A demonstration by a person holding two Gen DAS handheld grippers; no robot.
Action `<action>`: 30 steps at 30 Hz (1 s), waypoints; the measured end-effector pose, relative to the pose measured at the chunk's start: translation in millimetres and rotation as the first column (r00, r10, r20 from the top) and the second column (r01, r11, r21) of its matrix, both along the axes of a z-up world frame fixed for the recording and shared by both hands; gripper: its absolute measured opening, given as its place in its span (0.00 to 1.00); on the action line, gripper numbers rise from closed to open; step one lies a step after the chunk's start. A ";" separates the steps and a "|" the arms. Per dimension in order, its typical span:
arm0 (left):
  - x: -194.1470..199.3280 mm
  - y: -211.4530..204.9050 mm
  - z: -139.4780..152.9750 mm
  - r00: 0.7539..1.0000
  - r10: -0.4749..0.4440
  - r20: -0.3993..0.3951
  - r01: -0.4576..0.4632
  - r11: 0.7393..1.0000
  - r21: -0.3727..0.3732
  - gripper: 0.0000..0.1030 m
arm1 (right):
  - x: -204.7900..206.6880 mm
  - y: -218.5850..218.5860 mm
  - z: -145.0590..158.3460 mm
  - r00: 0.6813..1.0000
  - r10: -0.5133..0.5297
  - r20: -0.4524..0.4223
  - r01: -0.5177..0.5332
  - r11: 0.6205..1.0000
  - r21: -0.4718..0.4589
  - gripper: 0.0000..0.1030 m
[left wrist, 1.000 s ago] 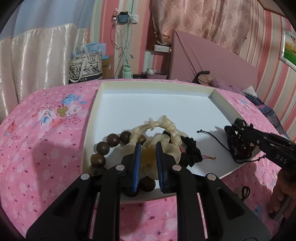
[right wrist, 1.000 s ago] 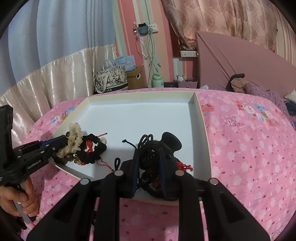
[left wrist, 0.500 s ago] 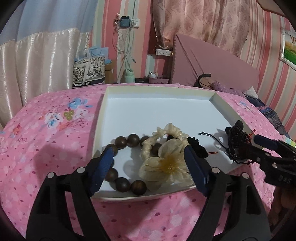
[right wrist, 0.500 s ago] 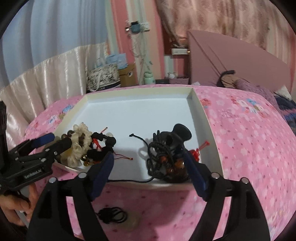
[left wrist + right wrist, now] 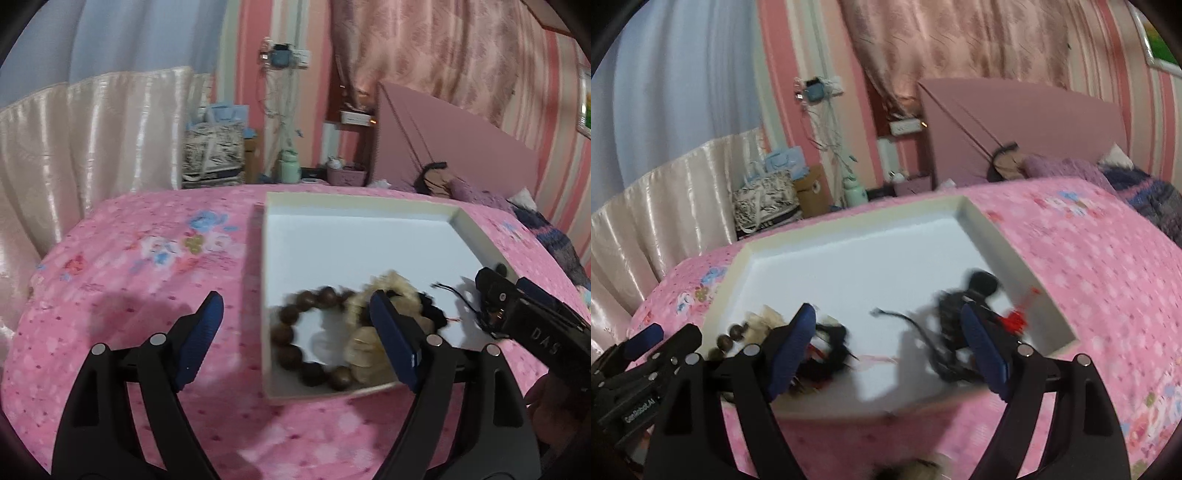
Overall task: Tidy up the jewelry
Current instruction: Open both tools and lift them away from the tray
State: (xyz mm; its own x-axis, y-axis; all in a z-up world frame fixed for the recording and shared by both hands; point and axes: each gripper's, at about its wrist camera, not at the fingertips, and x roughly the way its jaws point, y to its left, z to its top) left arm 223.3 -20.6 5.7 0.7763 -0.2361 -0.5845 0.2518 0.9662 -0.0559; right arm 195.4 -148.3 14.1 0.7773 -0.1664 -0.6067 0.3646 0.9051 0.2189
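The pink bedspread (image 5: 140, 280) gave soft, open room on every side of the shallow white tray (image 5: 354, 240), whose far half lay bare while the jewelry crowded its near edge, so a snag on the low near rim seemed the main risk. Both the left gripper (image 5: 295, 332) and the right gripper (image 5: 888, 334) stood wide open and held nothing. The wooden bead bracelet (image 5: 295, 343) and cream scrunchie (image 5: 364, 350) sat at the tray's near left, the black corded piece (image 5: 960, 317) near right, its loose cords likely to catch a finger.
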 end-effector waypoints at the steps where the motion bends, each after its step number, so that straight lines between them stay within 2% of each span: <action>1: 1.8 3.8 0.8 1.000 0.012 0.003 -0.012 1.000 0.003 0.79 | 5.1 4.6 0.7 1.000 0.008 0.008 -0.008 1.000 -0.006 0.79; 3: 4.6 9.5 1.9 1.000 0.026 0.004 -0.026 1.000 0.005 0.79 | 17.7 13.9 2.5 0.999 0.046 0.019 -0.046 0.999 0.007 0.80; 9: 9.0 23.0 7.7 0.999 0.054 0.006 -0.054 0.998 -0.014 0.79 | 43.0 38.6 25.9 0.994 0.075 0.076 -0.076 0.997 0.014 0.81; 11: 9.0 23.1 8.9 0.998 0.062 0.012 -0.062 0.998 -0.002 0.79 | 46.0 45.9 32.0 0.991 0.095 0.096 -0.096 0.995 0.003 0.81; 15: 9.9 31.3 11.8 0.997 0.073 0.004 -0.073 0.997 -0.023 0.79 | 52.1 57.4 39.6 0.981 0.126 0.146 -0.127 0.992 0.000 0.81; 21: 12.8 44.4 15.1 0.994 0.108 0.012 -0.107 0.994 -0.024 0.79 | 63.4 55.8 50.9 0.976 0.173 0.135 -0.178 0.984 0.020 0.84; 25: 13.4 49.6 15.7 0.993 0.120 -0.006 -0.120 0.992 -0.037 0.79 | 62.4 44.1 69.1 0.974 0.211 0.086 -0.207 0.977 -0.051 0.86; 30: 6.2 49.6 26.8 0.992 0.124 0.005 -0.124 0.991 -0.046 0.79 | 35.6 4.5 75.7 0.978 0.200 0.059 -0.194 0.977 -0.093 0.86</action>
